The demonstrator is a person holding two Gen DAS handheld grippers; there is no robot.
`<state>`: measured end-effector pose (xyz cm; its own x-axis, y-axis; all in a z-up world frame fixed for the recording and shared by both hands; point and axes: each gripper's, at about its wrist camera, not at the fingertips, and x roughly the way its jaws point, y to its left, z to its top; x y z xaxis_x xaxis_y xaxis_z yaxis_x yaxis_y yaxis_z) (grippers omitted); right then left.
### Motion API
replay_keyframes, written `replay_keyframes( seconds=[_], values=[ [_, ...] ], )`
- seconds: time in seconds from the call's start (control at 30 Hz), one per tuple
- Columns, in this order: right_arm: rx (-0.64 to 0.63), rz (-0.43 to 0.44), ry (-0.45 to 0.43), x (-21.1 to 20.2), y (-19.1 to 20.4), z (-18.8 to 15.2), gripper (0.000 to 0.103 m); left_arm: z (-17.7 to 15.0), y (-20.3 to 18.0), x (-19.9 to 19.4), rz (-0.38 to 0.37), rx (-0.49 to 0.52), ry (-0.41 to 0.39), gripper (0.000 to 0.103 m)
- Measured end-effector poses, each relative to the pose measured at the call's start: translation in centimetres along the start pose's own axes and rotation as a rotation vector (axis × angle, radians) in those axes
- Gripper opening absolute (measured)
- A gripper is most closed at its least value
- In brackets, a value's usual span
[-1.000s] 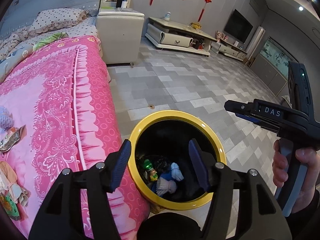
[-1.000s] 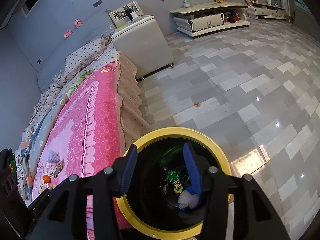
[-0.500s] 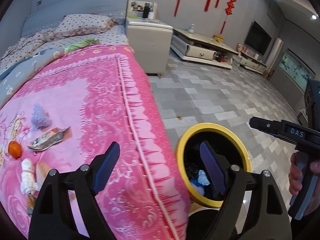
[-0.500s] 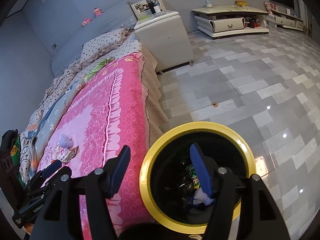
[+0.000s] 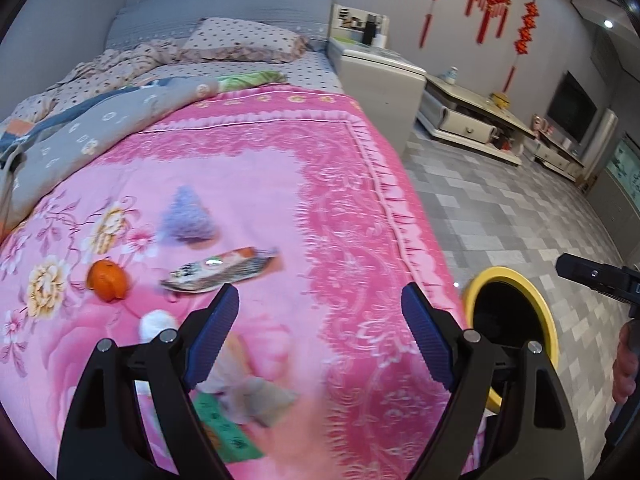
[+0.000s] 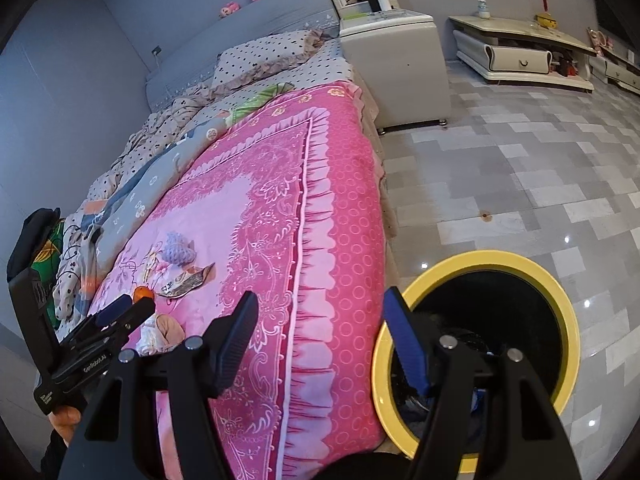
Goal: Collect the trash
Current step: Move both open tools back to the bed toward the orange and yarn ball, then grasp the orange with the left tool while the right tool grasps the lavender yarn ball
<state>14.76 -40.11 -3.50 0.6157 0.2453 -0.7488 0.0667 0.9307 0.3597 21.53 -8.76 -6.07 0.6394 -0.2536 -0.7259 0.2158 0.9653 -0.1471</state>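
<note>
Trash lies on the pink bedspread (image 5: 280, 184): a flattened snack wrapper (image 5: 218, 270), an orange (image 5: 107, 280), a purple knitted lump (image 5: 186, 216), a white wad (image 5: 158, 322), and a green packet (image 5: 228, 432) under a beige scrap. My left gripper (image 5: 319, 296) hangs open over the bedspread just short of the wrapper, nothing between its fingers. A yellow-rimmed black bin (image 6: 480, 260) stands on the floor against the bed's side. My right gripper (image 6: 321, 300) is open and empty, one finger over the bed's edge, the other over the bin's rim. The wrapper (image 6: 186, 280) and orange (image 6: 142, 292) lie left of it.
A white bedside cabinet (image 5: 380, 80) stands at the bed's far corner and a low TV unit (image 6: 520, 56) lines the far wall. Grey tiled floor (image 6: 520, 168) spreads to the right of the bed. Crumpled quilts and a dotted pillow (image 5: 244, 40) fill the bed's head.
Both grippers swung left from above the bin toward the bed, and both jaws widened. The bin slid to the right of each view; the trash on the bedspread came into the left wrist view.
</note>
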Motion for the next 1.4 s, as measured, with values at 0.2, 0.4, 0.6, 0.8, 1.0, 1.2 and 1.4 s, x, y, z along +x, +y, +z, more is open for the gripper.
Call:
replay_keyframes(
  seconds=[0.2, 0.4, 0.6, 0.8, 1.0, 1.2, 1.4],
  values=[
    [-0.058, 0.029, 0.032, 2.4, 4.2, 0.9, 0.062, 0.2, 6.2, -0.2, 0.094, -0.061, -0.005, 0.079],
    [-0.122, 0.045, 0.054, 5.1, 8.7, 2.2, 0.062, 0.2, 12.3, -0.2, 0.177, -0.129, -0.009, 0.079],
    [-0.185, 0.072, 0.103, 9.0, 13.5, 3.4, 0.062, 0.2, 16.5, 0.9, 0.235, -0.149, 0.012, 0.079],
    [-0.239, 0.100, 0.165, 13.4, 17.7, 4.1, 0.064, -0.1, 19.0, 2.3, 0.262, -0.152, 0.040, 0.079],
    [-0.260, 0.100, 0.224, 18.7, 20.7, 4.9, 0.068, -0.4, 20.7, 4.3, 0.259, -0.191, 0.059, 0.079],
    [-0.268, 0.099, 0.285, 24.0, 23.5, 5.7, 0.068, -0.2, 22.1, 6.3, 0.255, -0.217, 0.074, 0.079],
    [-0.265, 0.100, 0.337, 28.4, 25.2, 6.4, 0.068, -0.4, 23.1, 8.2, 0.246, -0.226, 0.093, 0.079]
  ],
)
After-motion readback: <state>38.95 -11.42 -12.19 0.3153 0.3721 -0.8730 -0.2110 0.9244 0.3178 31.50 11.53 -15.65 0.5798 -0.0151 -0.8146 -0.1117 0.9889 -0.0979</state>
